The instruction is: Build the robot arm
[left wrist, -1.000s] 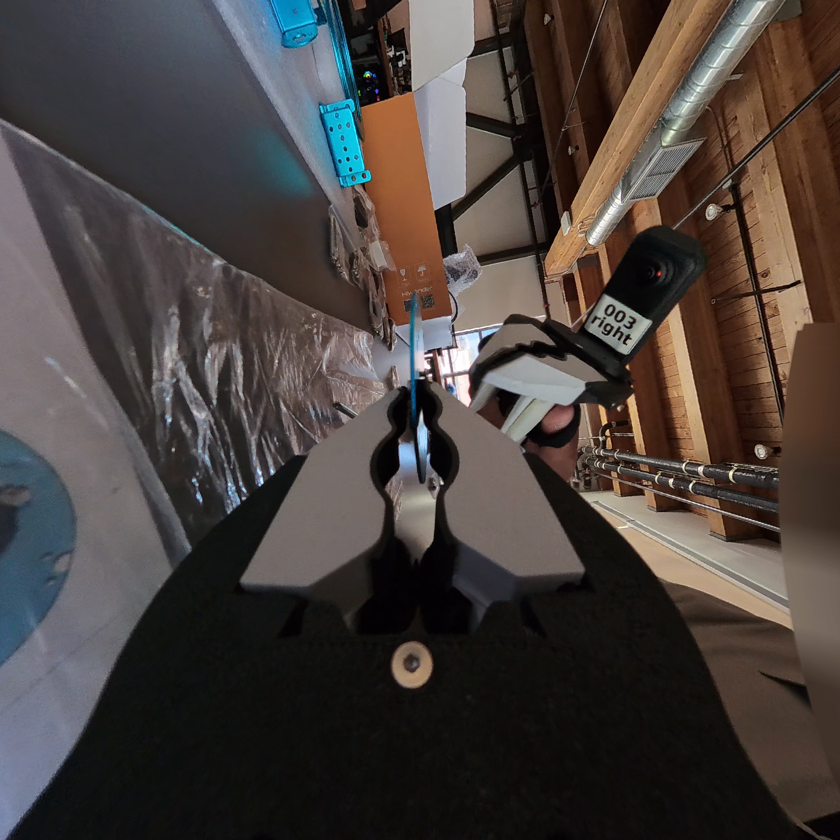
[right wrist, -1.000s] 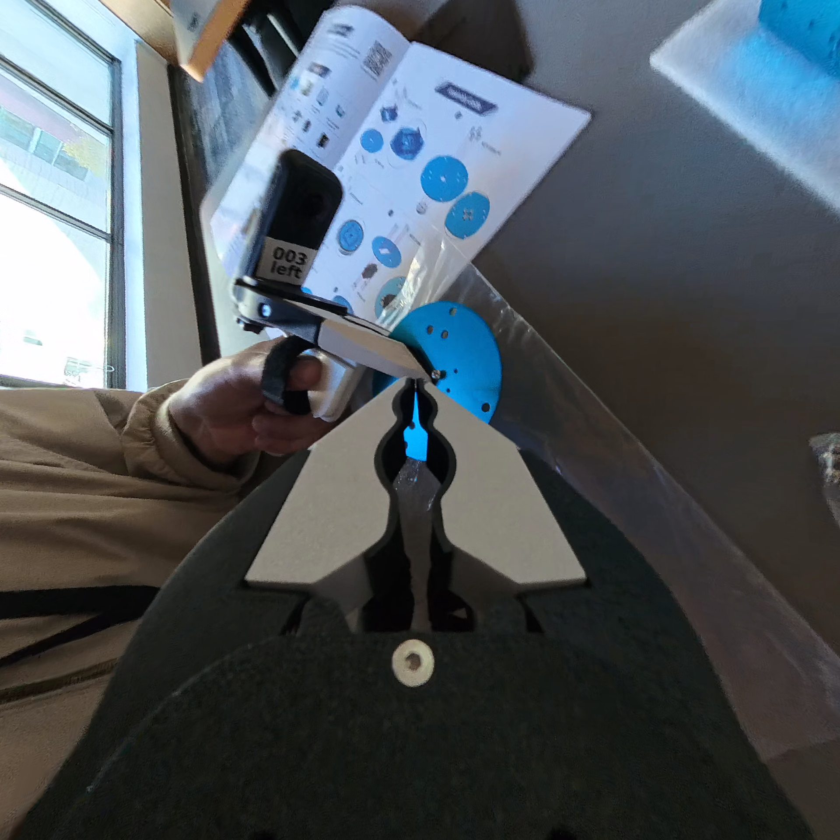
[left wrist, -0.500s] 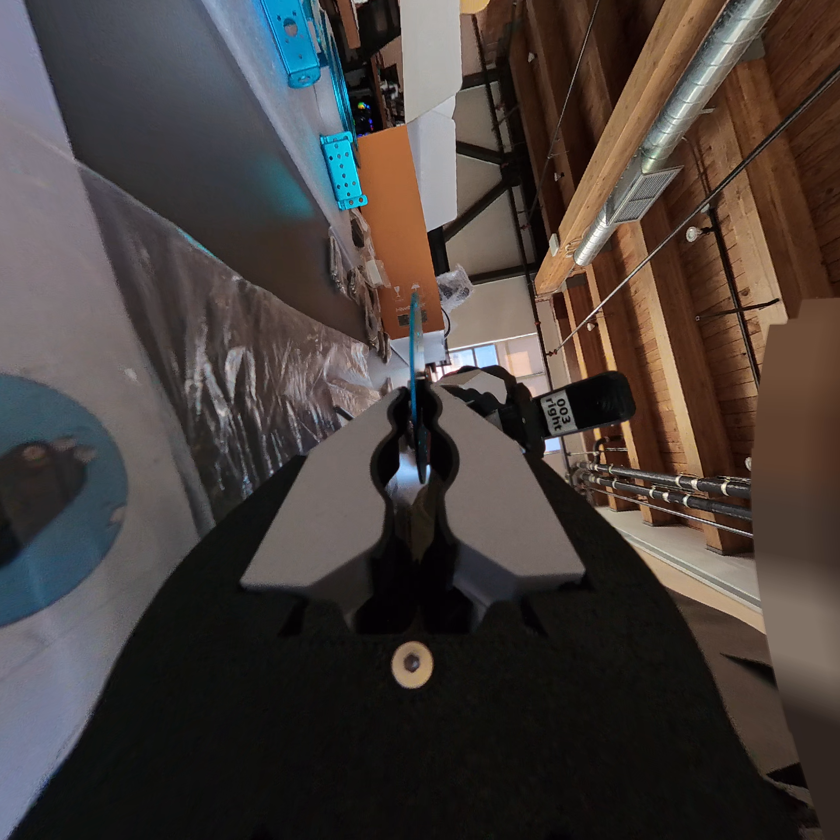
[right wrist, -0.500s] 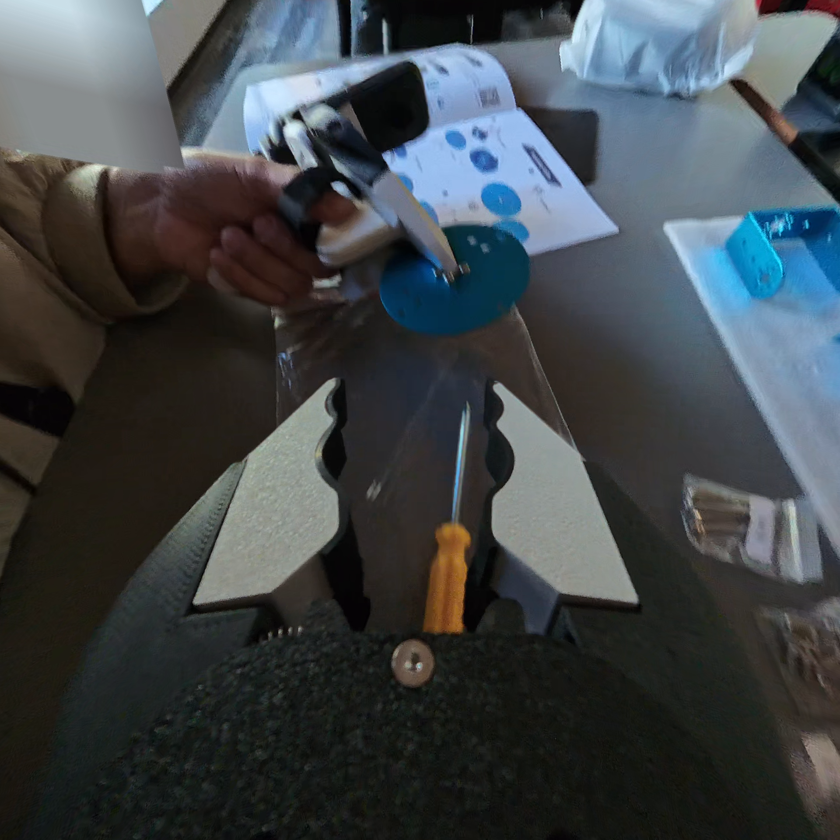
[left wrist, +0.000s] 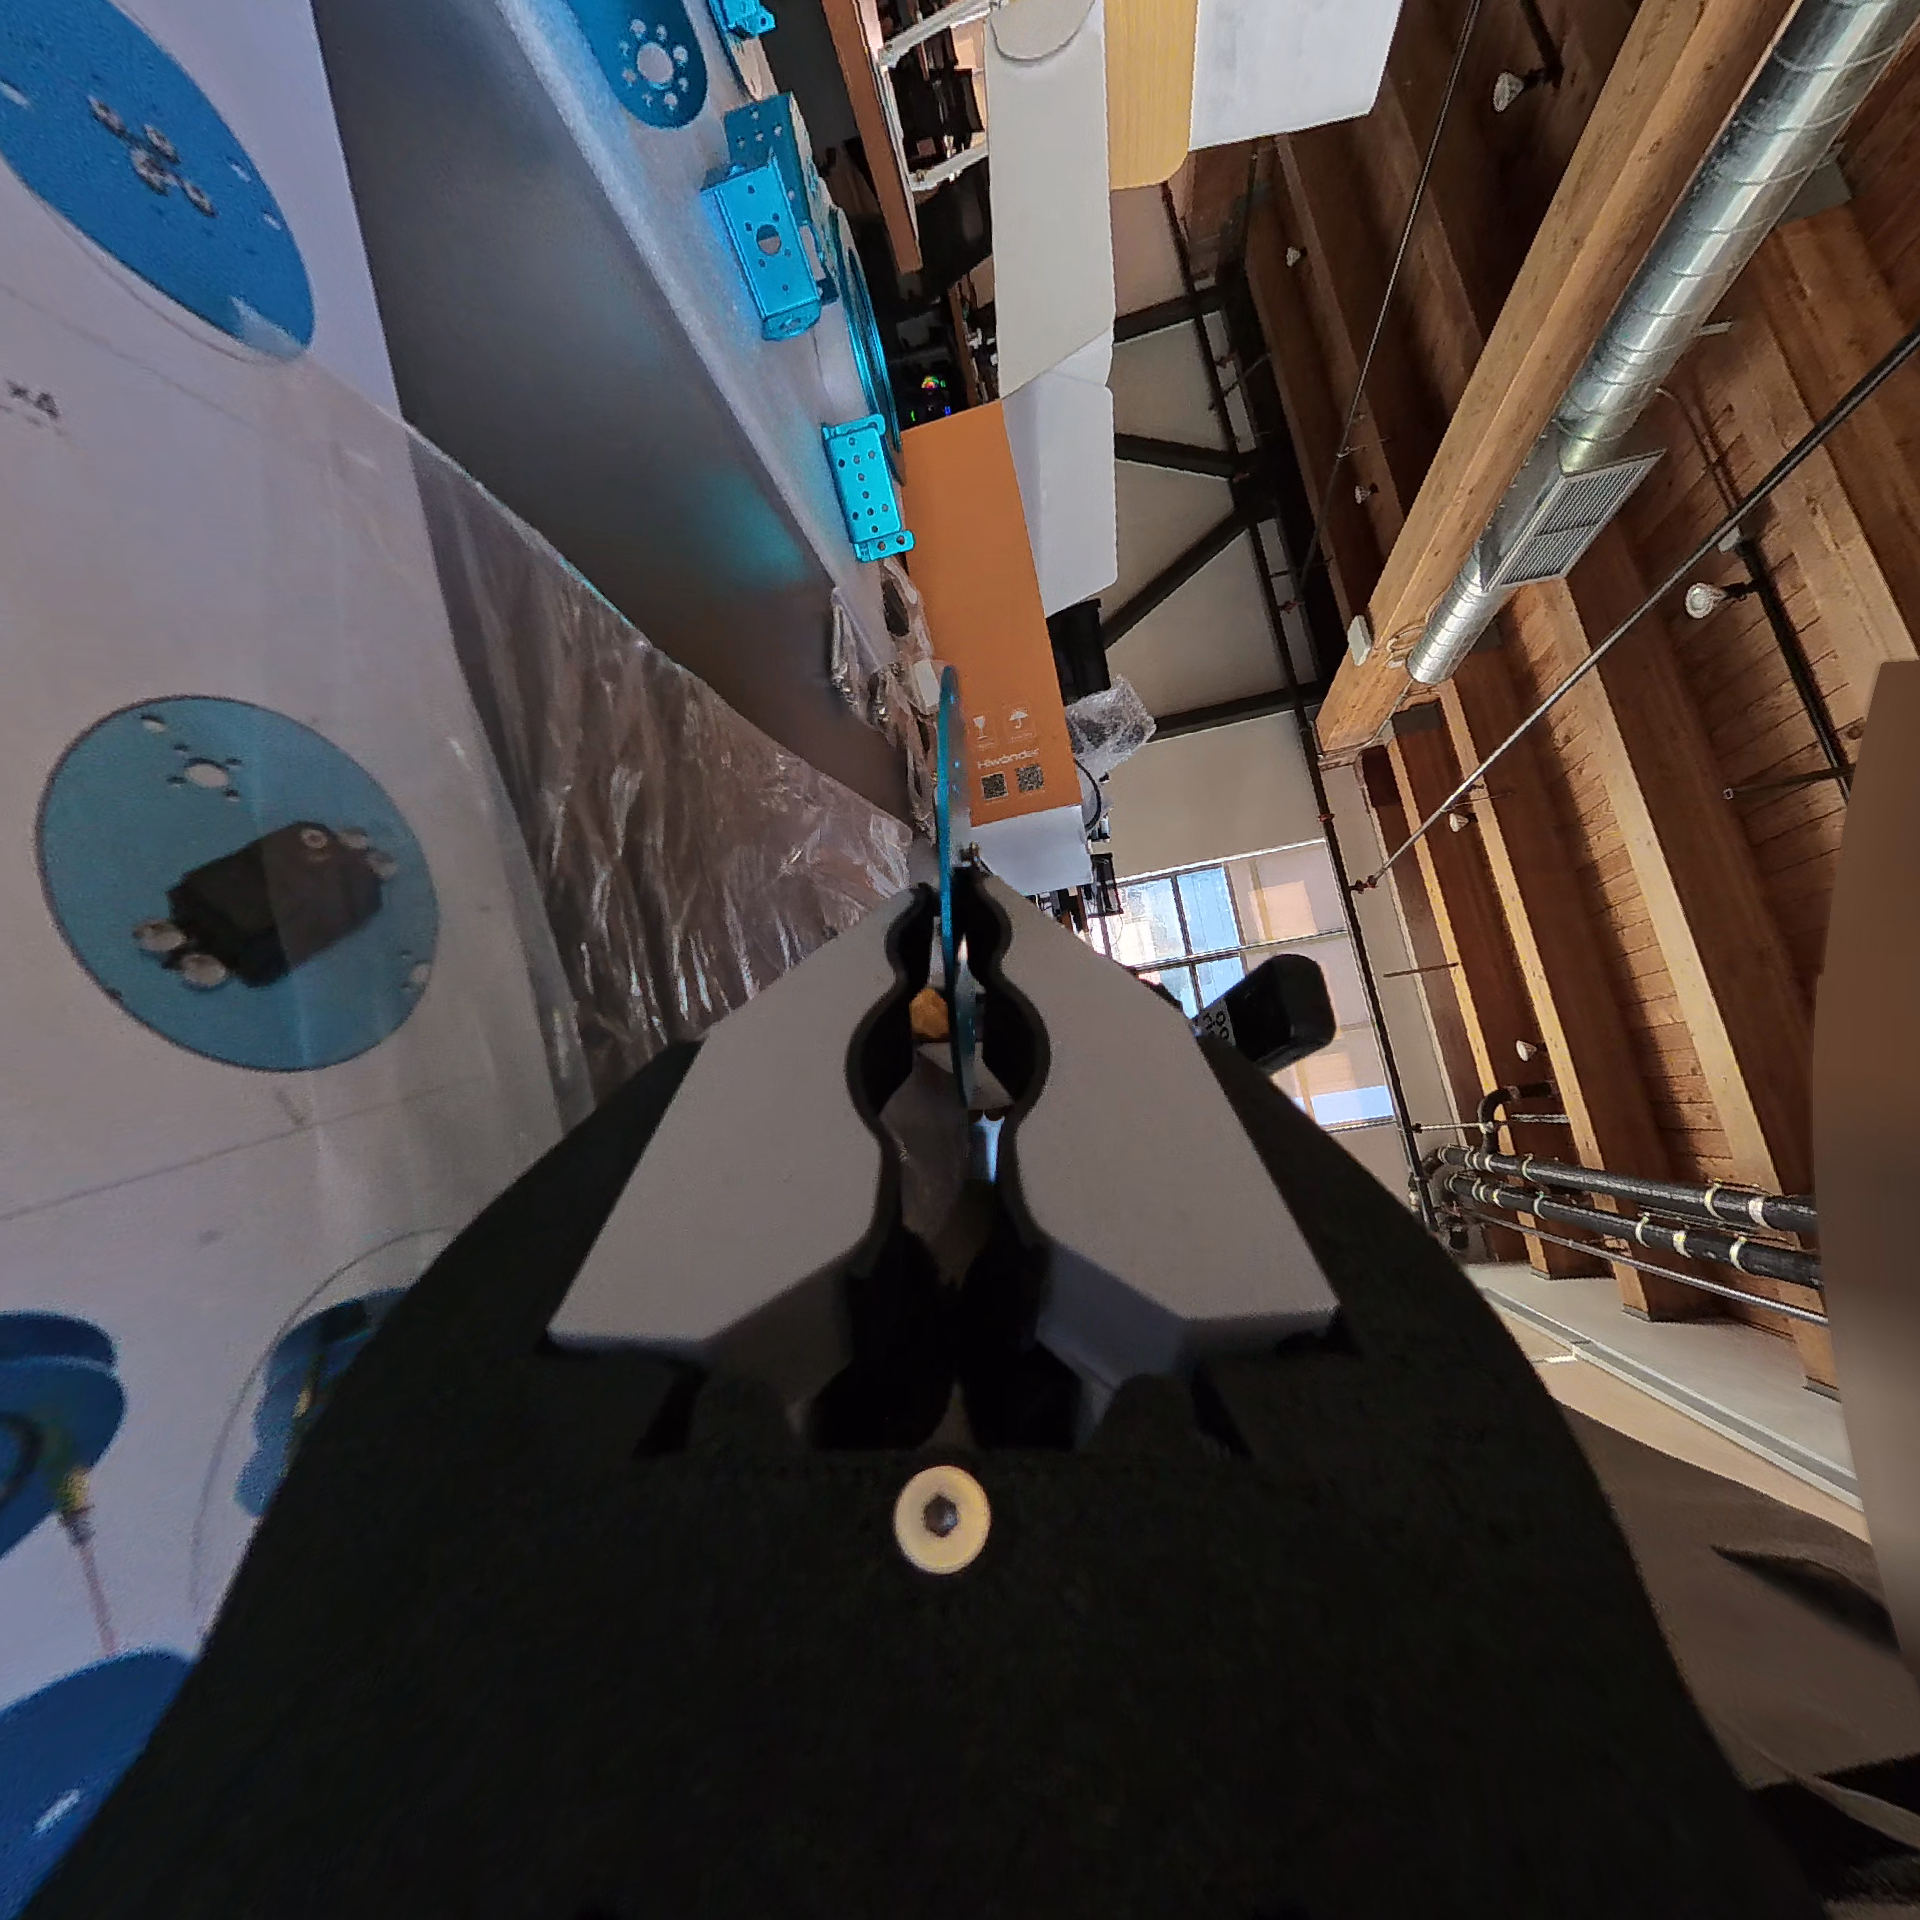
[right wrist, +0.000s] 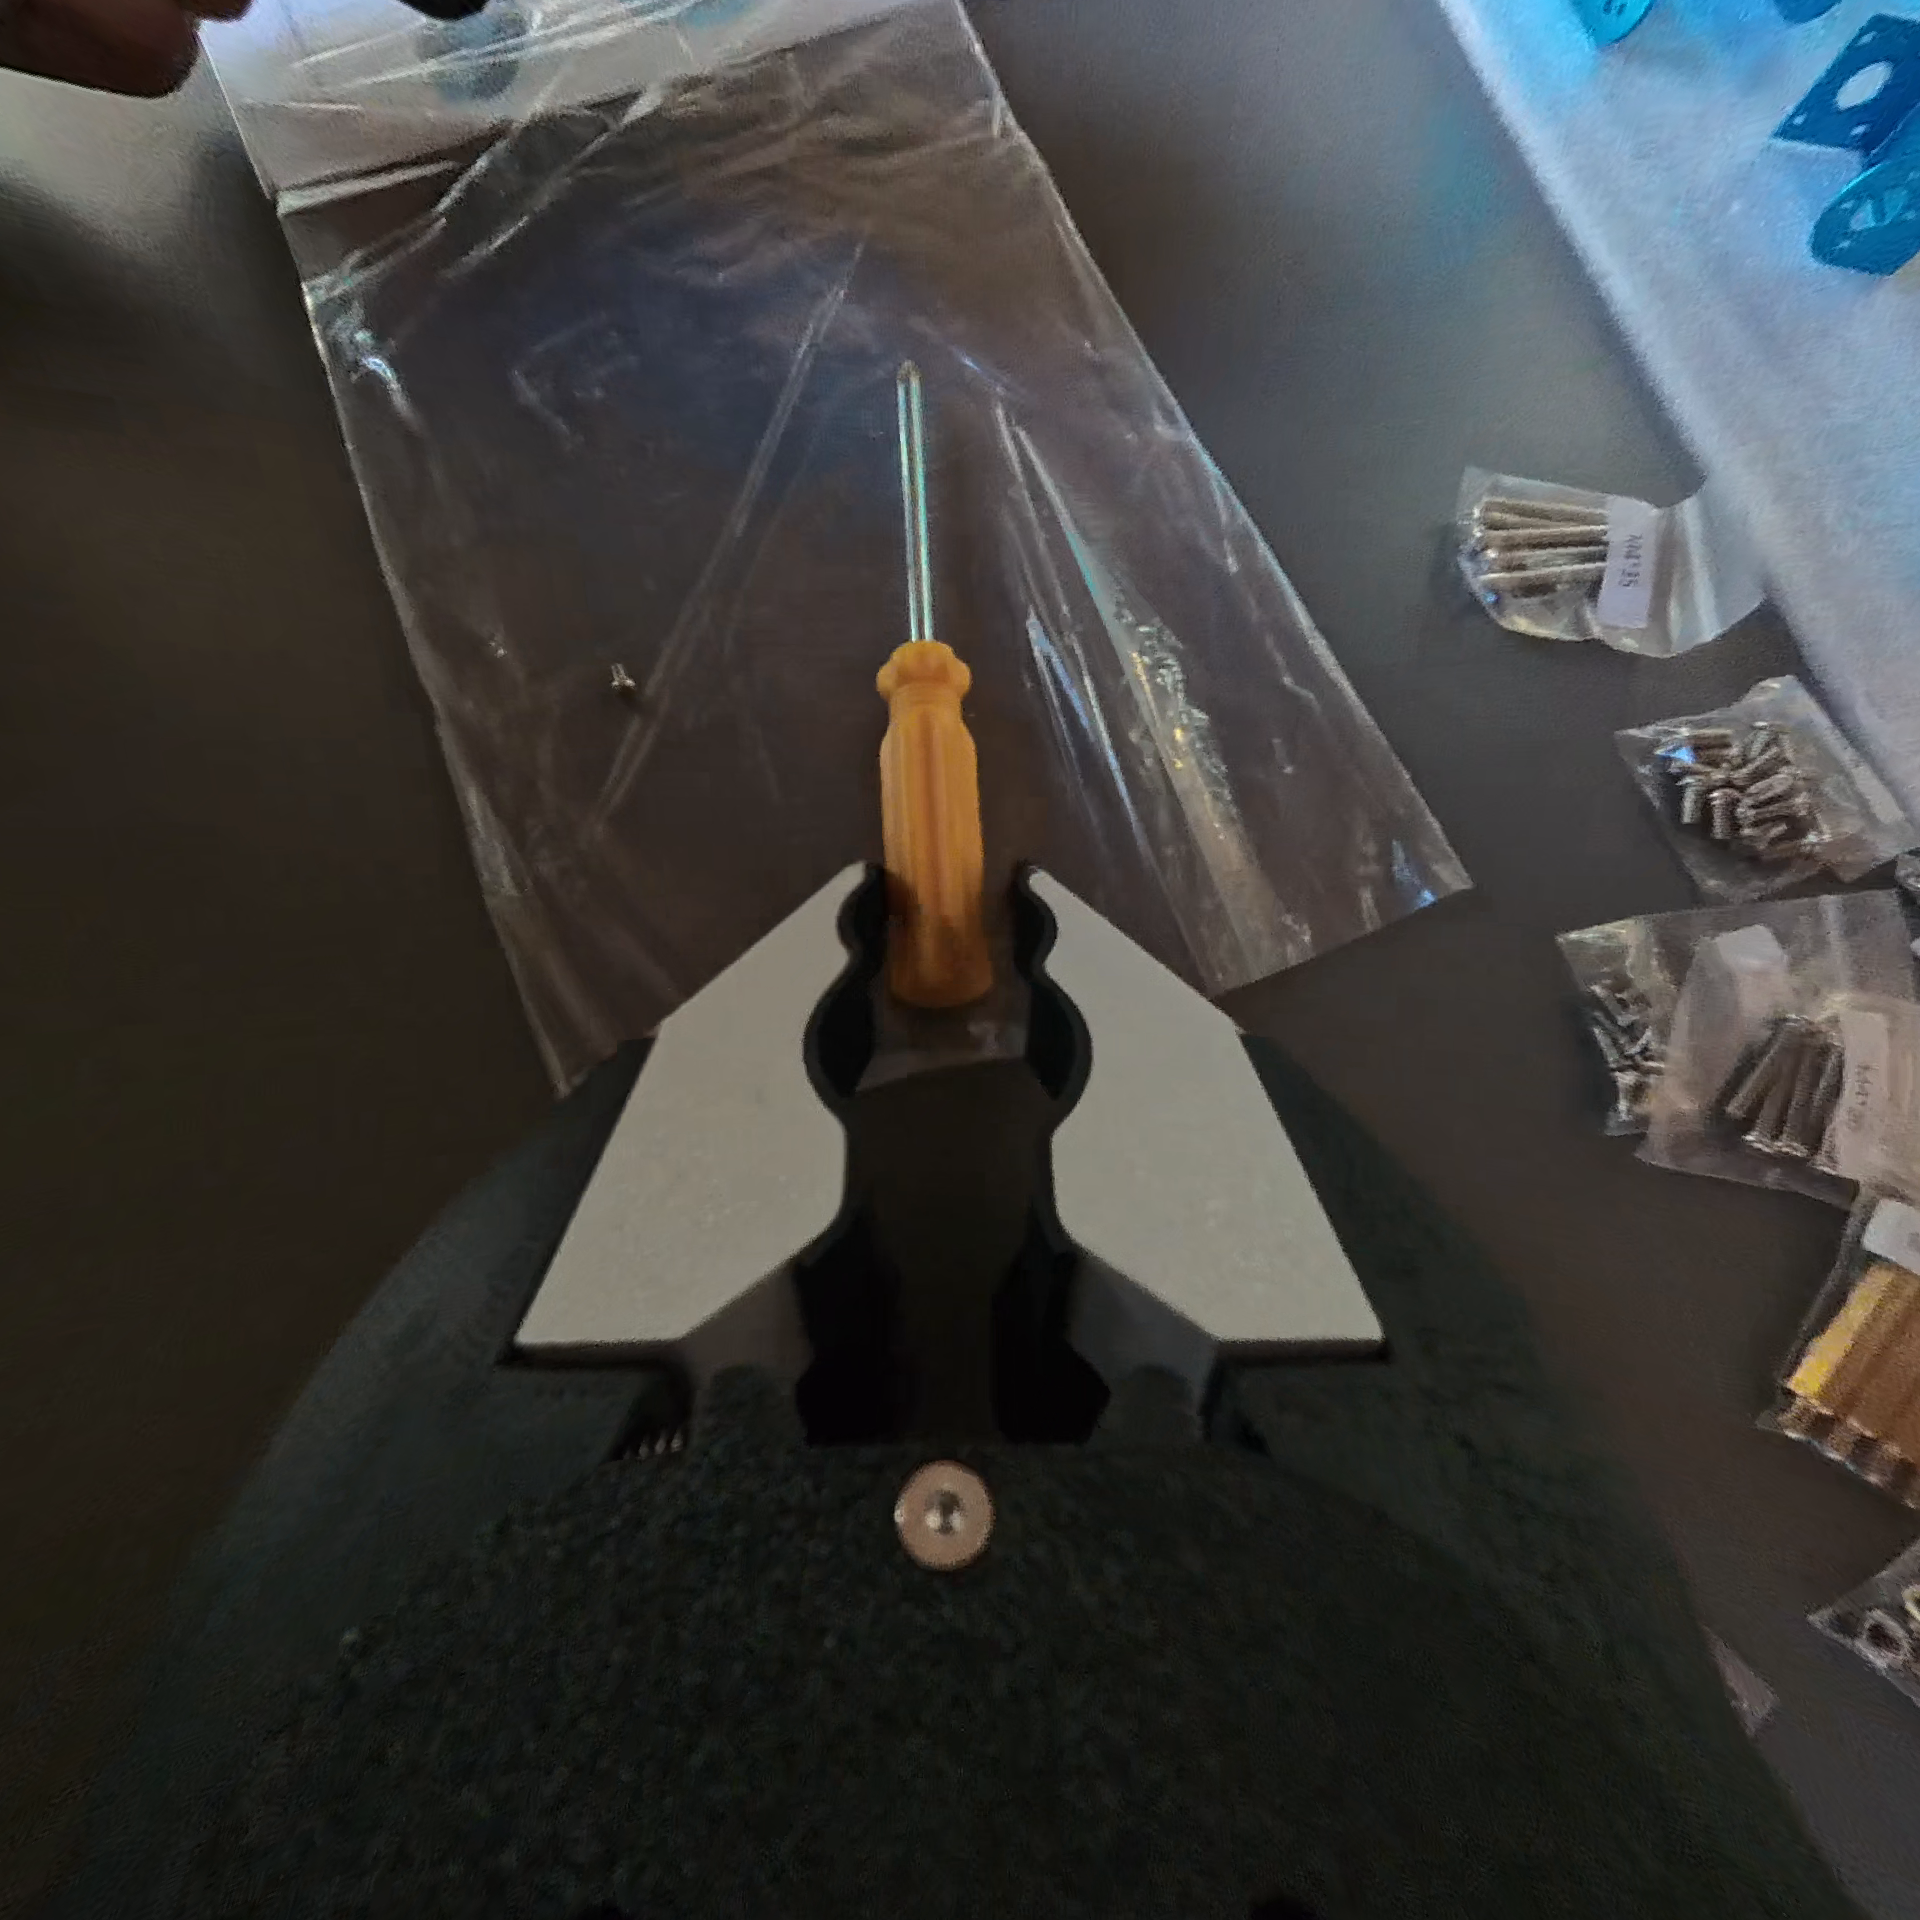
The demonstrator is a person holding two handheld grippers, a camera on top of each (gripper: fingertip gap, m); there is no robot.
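The left tongs [left wrist: 951, 883] are clamped on the rim of a thin blue disc [left wrist: 948, 790], which stands edge-on between their tips and rises past them; the view is rolled onto its side, so the grey counter [left wrist: 561, 343] runs up the left of the picture. An open instruction booklet [left wrist: 208, 623] printed with blue discs fills the near left, a crinkled clear plastic bag [left wrist: 665, 790] lies just beside it, and blue metal brackets [left wrist: 774, 249] and an orange carton [left wrist: 987, 623] sit farther along the counter. The right tongs [right wrist: 943, 883] stand slightly apart around the yellow handle of a small screwdriver [right wrist: 928, 810], their tips on either side of it; whether they actually press on the handle cannot be told. The screwdriver lies on the same clear plastic bag [right wrist: 1195, 582], its metal shaft pointing straight away from the tongs, and a single loose screw [right wrist: 620, 680] rests on the bag to its left. Several small packets of screws [right wrist: 1558, 561] lie on the counter to the right, well apart from the screwdriver, with a white sheet [right wrist: 1704, 312] carrying blue brackets beyond them
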